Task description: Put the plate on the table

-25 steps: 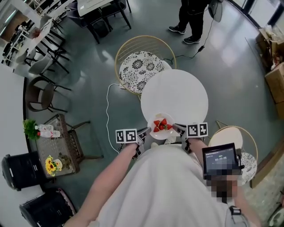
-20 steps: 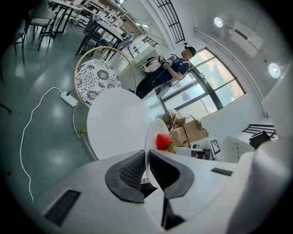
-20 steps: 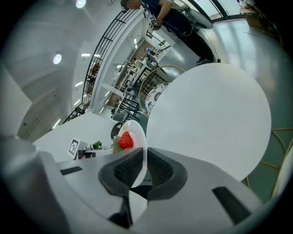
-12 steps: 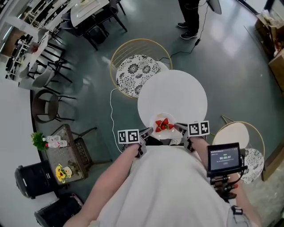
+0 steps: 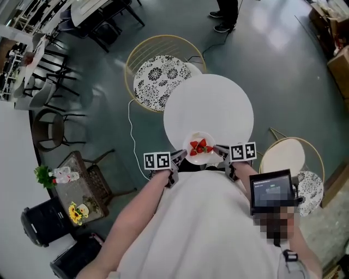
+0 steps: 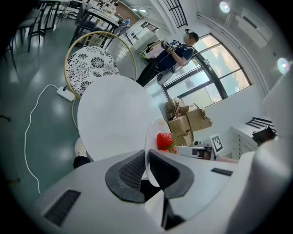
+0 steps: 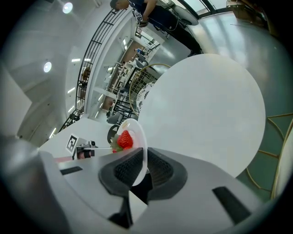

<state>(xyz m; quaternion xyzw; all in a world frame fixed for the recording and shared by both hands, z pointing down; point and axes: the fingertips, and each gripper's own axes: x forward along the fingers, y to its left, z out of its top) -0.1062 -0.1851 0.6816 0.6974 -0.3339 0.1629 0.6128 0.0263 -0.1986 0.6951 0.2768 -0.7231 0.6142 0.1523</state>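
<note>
A small white plate [image 5: 200, 156] with red strawberries [image 5: 200, 146] on it hangs over the near edge of the round white table [image 5: 210, 111]. My left gripper [image 5: 179, 158] is shut on the plate's left rim [image 6: 147, 151], and my right gripper [image 5: 220, 152] is shut on its right rim [image 7: 143, 153]. One strawberry [image 6: 165, 140] shows past the left jaws, and one strawberry [image 7: 124, 140] past the right jaws. The table top [image 6: 112, 116] lies beyond the plate in both gripper views.
A round chair with a patterned cushion [image 5: 161, 75] stands at the table's far left. A second round chair [image 5: 288, 158] is at the right. A person's feet [image 5: 222, 12] show at the top. A white cable [image 5: 132, 136] runs over the floor.
The plate and both grippers have moved a little forward over the table's near edge. Both grips on the rim are unchanged.
</note>
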